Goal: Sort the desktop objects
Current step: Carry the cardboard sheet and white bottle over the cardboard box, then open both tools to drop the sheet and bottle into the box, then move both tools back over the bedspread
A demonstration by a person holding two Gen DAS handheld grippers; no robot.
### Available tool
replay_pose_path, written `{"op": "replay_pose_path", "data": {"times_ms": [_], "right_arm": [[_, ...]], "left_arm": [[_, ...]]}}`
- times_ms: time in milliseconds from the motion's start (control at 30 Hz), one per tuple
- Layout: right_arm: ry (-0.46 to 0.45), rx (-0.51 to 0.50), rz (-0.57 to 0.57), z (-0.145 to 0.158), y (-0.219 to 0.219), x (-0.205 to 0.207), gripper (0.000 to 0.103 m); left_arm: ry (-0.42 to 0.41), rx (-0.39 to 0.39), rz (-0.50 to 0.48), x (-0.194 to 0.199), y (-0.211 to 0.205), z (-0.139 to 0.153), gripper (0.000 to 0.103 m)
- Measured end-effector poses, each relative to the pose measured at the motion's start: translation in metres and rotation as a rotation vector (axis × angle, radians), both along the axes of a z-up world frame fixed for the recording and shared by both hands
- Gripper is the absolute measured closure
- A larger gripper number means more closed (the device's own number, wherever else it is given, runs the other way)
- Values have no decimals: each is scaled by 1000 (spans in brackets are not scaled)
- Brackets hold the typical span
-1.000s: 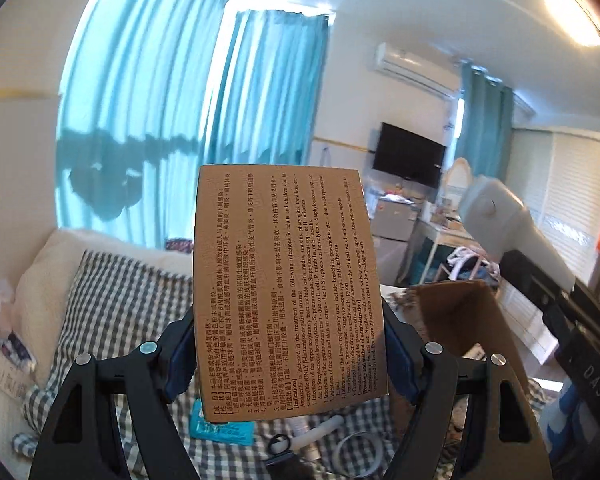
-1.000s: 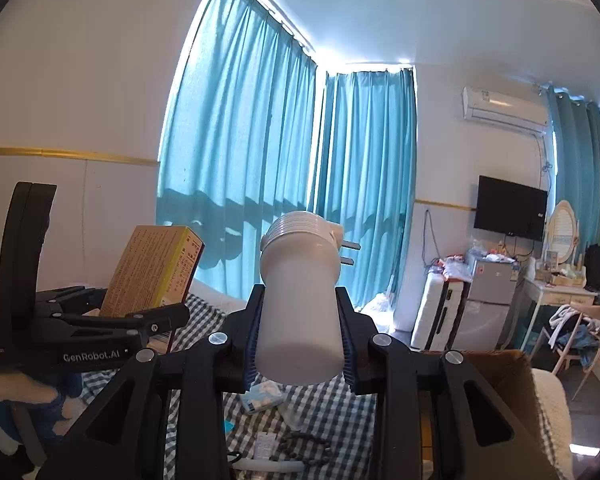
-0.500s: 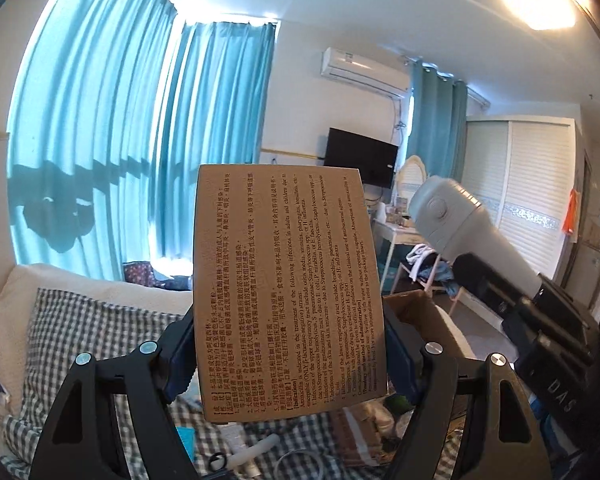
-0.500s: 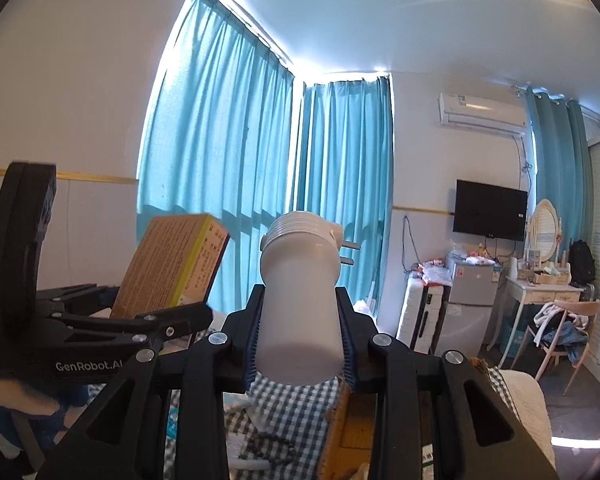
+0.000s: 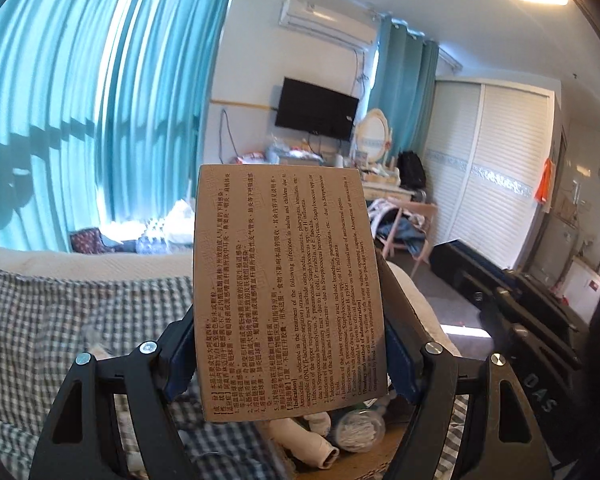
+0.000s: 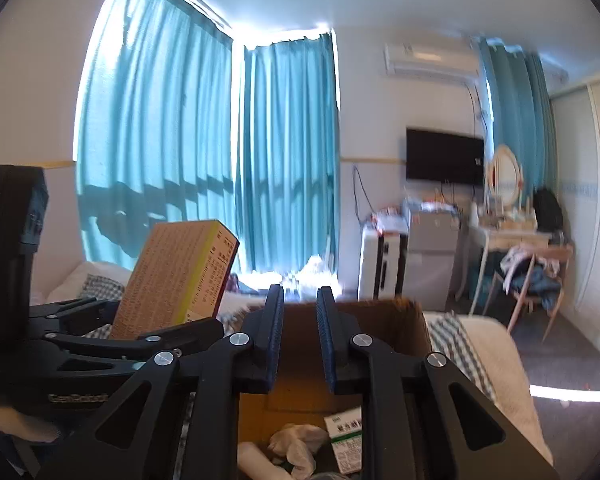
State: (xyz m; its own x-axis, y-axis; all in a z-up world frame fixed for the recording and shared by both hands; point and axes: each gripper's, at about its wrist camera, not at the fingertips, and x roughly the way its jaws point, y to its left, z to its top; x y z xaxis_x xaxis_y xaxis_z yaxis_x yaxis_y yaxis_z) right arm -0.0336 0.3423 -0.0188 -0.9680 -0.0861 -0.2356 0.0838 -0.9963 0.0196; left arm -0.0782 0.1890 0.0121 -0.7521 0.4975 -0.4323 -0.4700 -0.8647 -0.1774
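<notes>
medicine box (image 5: 288, 292) (upright), clamped in left gripper (image 5: 288, 344)

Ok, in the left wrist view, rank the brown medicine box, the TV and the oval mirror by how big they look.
1. Brown medicine box, clamped right at the camera, so nearness inflates it.
2. TV on the far wall.
3. Oval mirror, smallest.

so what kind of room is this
Most likely a lived-in bedroom or studio flat: a bed under a checked cover, a wall-mounted TV, and a dressing table with an oval mirror.
</notes>
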Motion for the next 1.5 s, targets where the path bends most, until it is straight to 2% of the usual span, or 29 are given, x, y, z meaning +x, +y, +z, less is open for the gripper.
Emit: {"op": "replay_pose_path", "data": {"times_ms": [100,267,500,633,767,900,1033,1100,1167,1267,1400,1500], "right_arm": [[-90,-25,-36,-29,19,-24,87],[-194,-43,-68,-58,43,-49,87],[-244,-44,-113,-74,67,-55,87],[-262,-13,-131,-72,62,-51,87],[-278,21,-156,-63,52,-46,87],[-290,26,-160,-53,35,-42,87],[-242,58,-128,-41,1,-36,87],[-225,46,-130,-38,-13,-38,87],[-203,40,-139,-34,-28,-43,87],[-159,57,-125,-27,-63,-40,86],[-157,26,-31,-21,-107,-42,71],[-134,84,42,-21,-146,-31,66]], "left_arm": [[-41,-33,-31,-15,23,-17,24],[-77,-113,-60,-39,51,-47,24],[-103,-172,-85,-56,75,-76,23],[-123,-149,-90,-62,77,-80,22],[-116,-99,-86,-59,67,-72,13],[-131,-40,-99,-53,37,-61,13],[-105,-15,-54,-42,-8,-46,8],[-70,-19,-23,-32,-34,-37,7],[26,-15,-12,-19,-58,-31,2],[99,-57,99,-11,-100,-33,0],[66,-44,174,-11,-159,-34,0],[44,-65,254,-11,-197,-31,0]]}}
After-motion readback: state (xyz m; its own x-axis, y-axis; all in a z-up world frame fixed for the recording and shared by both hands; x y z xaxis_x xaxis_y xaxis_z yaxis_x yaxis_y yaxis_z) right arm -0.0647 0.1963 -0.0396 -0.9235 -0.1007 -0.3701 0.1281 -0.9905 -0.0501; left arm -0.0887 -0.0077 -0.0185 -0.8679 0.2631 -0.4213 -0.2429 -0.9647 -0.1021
